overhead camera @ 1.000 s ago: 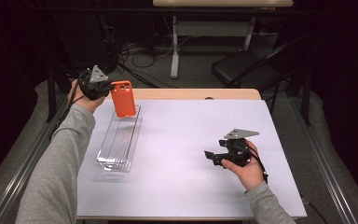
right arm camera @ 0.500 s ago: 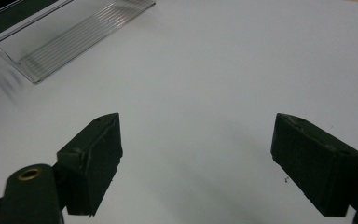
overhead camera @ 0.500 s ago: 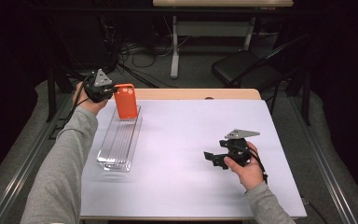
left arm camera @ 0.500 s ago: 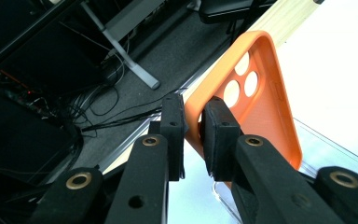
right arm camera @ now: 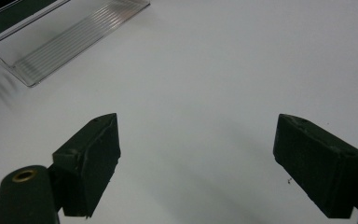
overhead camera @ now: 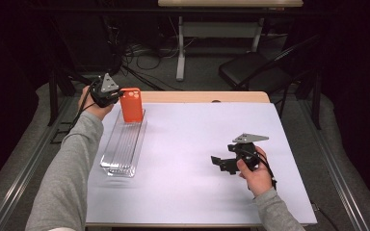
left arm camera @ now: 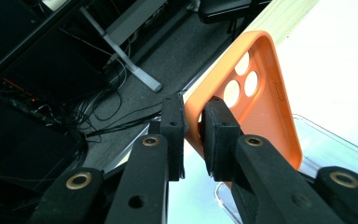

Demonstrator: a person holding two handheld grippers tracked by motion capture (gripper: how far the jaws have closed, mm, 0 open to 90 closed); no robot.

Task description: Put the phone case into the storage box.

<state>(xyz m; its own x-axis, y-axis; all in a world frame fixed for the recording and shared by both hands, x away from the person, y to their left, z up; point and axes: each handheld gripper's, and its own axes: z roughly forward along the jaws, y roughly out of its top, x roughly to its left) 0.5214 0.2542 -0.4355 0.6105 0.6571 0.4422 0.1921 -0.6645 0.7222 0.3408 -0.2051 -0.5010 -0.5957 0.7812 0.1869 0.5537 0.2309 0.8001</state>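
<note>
High view: I see a white table sheet point(overhead camera: 192, 159) with a wooden strip at its far edge, a person's grey-sleeved forearms coming in from the bottom, and a dark floor with cables and a chair beyond
Left gripper: my left gripper point(overhead camera: 107, 92) sits at the far left corner of the table, clamped on one long edge of an orange phone case point(overhead camera: 131, 104)
Phone case: it stands upright, its lower end at or in the far end of a clear ribbed plastic tray point(overhead camera: 124, 147); I cannot tell whether it touches the tray floor
Left gripper view: the two black jaws pinch the orange case rim point(left arm camera: 193, 109) between them, with only the thin wall in the gap; three camera cut-outs show near the top, and the hollow inside of the case faces the camera
Tray: long and narrow, lying flat on the sheet, running from the far left toward the near side
Right gripper: my right gripper point(overhead camera: 229, 162) hovers low over the bare sheet on the right, well apart from the tray, jaws spread wide with nothing between them
Right gripper view: the open jaws frame plain white surface, with the tray point(right arm camera: 70, 42) at the upper left
Step in hand: as I judge it, the case is being set into or lifted from the tray's far end
Next move: it calls for keeping the pinch firm and the case upright, since the grip on a thin rim could slip or twist
</note>
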